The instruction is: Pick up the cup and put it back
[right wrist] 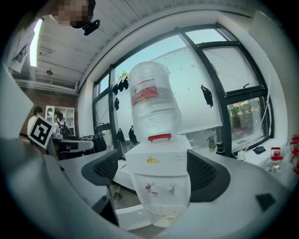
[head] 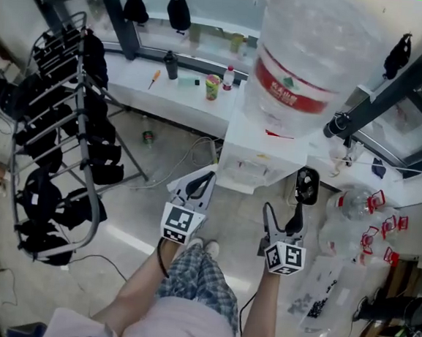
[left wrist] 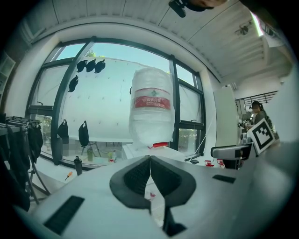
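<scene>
The person stands facing a white boxy water dispenser [right wrist: 161,163] topped by a large clear plastic bottle with a red label [right wrist: 152,100], with both grippers held low and near, pointing at it. The left gripper [left wrist: 150,163] has its 2 dark ribbed pads pressed together with nothing between them. The right gripper [head: 282,209] has its jaws spread wide and empty, and the dispenser's front shows in the gap between them.

I cannot firmly place the cup. The likeliest candidate is a small pale thing [right wrist: 170,219] at the foot of the dispenser, just below the white drip grille [right wrist: 163,208] and the 2 small taps [right wrist: 159,188]. It is too blurred to be sure. A green and yellow cup-shaped container [head: 212,87] also stands on the far white ledge, well apart from both grippers.

The step in hand looks like the approach, with no grasp begun. The right gripper suits it best, being already wide:
- Bring it in low and level, under the taps.
- Centre the cup between the pads before closing.
- Take it on the wall, not the rim, and squeeze gently, since a thin cup would probably buckle.
- Lift straight up to clear the grille.
- Set it back upright and flat before the jaws let go.
</scene>
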A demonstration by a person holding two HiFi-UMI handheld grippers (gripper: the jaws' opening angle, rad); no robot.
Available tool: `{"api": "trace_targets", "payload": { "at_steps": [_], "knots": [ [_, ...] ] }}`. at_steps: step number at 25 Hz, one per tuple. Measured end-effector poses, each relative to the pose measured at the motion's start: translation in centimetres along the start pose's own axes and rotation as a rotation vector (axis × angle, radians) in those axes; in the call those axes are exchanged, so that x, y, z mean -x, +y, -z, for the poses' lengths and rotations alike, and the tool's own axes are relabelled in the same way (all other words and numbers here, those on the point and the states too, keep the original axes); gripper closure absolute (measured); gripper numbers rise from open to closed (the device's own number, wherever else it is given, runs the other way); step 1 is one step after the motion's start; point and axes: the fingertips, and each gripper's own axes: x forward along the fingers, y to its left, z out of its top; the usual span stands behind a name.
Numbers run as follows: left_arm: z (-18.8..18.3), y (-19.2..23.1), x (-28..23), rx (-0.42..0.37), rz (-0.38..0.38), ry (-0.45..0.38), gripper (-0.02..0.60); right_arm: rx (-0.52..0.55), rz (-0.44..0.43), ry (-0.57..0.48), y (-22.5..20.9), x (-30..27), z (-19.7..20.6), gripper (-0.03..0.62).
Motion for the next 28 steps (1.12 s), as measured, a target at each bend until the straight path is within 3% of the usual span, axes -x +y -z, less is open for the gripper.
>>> {"api": "trace_targets", "payload": {
  "at_steps": [8,13,21,28],
  "knots": [
    [3.7,-0.9,-1.5,-0.016,0.016,0.024,0.555,-0.015,-0.031,0.015,-0.5,-0.9,4.1,0.137],
    [7.9,-1.9,-2.5,-0.029,0.004,0.025,0.555,-0.014,-0.066,0.027,-2.1,-1.6,8.6,0.137],
    [17.3,-3.3,-4.3,-0.059,0.049,0.042,0.555,0.006,-0.123,0.067,-4.6,-3.1,18.6,0.137],
    [27.8,-1.6,-7.8,-0.082,0.042,0.057,0.555,0.023,-0.178,0.1,-6.5,-5.7,29.6,0.137]
  ]
}}
